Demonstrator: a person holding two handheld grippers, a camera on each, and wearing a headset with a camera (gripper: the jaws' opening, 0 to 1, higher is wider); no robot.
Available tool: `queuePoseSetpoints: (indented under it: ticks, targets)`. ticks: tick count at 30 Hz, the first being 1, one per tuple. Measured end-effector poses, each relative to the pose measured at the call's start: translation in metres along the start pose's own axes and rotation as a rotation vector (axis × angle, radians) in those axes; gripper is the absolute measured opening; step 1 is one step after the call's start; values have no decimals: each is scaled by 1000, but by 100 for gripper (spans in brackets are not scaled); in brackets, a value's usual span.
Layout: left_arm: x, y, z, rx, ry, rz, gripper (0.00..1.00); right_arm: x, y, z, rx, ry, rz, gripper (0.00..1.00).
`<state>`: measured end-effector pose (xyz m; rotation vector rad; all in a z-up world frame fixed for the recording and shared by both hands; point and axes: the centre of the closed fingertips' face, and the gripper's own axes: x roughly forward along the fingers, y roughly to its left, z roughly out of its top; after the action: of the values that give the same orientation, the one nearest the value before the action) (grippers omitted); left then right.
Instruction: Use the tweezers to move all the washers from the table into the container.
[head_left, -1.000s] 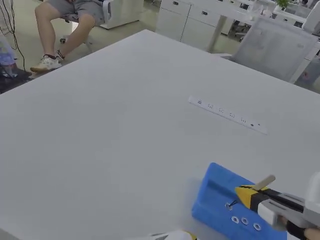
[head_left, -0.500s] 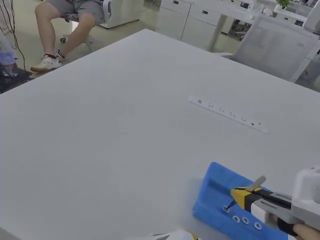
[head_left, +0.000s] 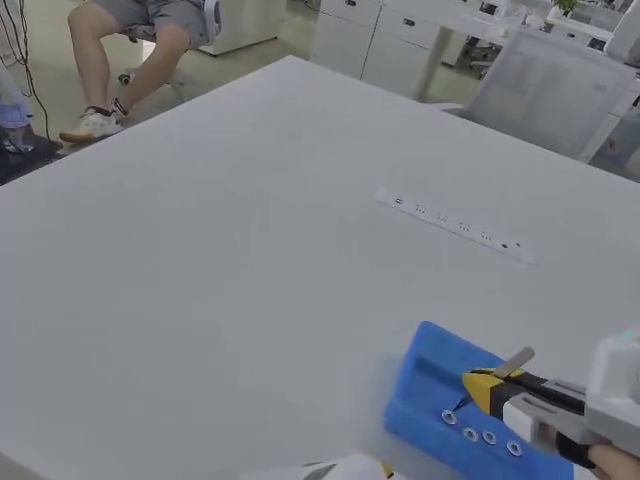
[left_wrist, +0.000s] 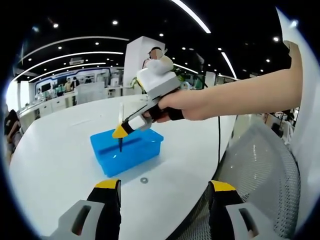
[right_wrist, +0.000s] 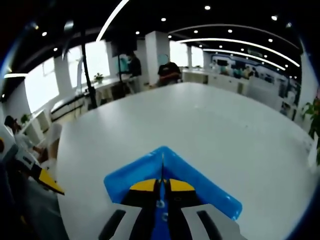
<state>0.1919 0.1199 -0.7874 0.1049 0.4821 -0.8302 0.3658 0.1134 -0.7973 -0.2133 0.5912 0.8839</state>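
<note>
At the near right of the flat white bench sits an open blue rectangular plastic container. The right gripper hangs over it. Its fingers are closed on slim metal tweezers, whose tips angle down inside the container. Cannot tell whether the tips touch the floor or hold anything; too small to see. Four small silver ring washers lie on the container floor in a loose row just beside the tips.

Left gripper view: a hand holds the right gripper, with the tweezers pointing down into the container. One more silver washer lies on the bench just outside the container's near wall, not touching it. The left gripper sits low at the near bench edge, its yellow-tipped fingers spread wide with nothing between them. A grey mesh chair back is right of it.

Right gripper view: the tweezers run out from between the closed yellow tips, over the container.

A long white power strip lies far out on the bench, well apart from the container.
</note>
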Motion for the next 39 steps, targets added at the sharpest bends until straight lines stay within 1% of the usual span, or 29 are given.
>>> queuePoseSetpoints:
  ticks: [4,7,12,14,16,18,21,24,25,26,27,31,39]
  targets:
    - [0,0,-1,2,3,-1,71,-14,6,11,-7,-40,2,4]
    - [0,0,0,0,0,2,71,-23,12,16,-12,-62,15,4]
    - [0,1,0,1,0,4,70,-41,28,23,-13,-103,45,3]
    - [0,1,-1,-1,2,4,70,-47,37,24,-13,-114,68,3]
    - [0,1,-1,-1,2,5,70,-50,44,24,-13,-118,88,3]
    - [0,0,-1,-2,3,3,69,-52,53,21,-2,-118,119,3]
    - [0,0,-2,0,6,1,69,-52,66,10,9,-98,167,3]
    - [0,0,-2,0,8,2,69,-49,72,-1,15,-79,183,3]
    - [0,0,-2,0,9,1,69,-46,74,-8,22,-63,188,3]
    - [0,0,-2,-1,9,2,69,-45,75,-11,24,-57,192,4]
    - [0,0,-2,-1,10,3,69,-45,75,-13,25,-53,194,4]
    - [0,1,-3,-4,11,3,69,-38,74,-31,29,-7,193,4]
    - [0,1,-4,-5,15,4,69,-31,72,-48,-8,23,179,4]
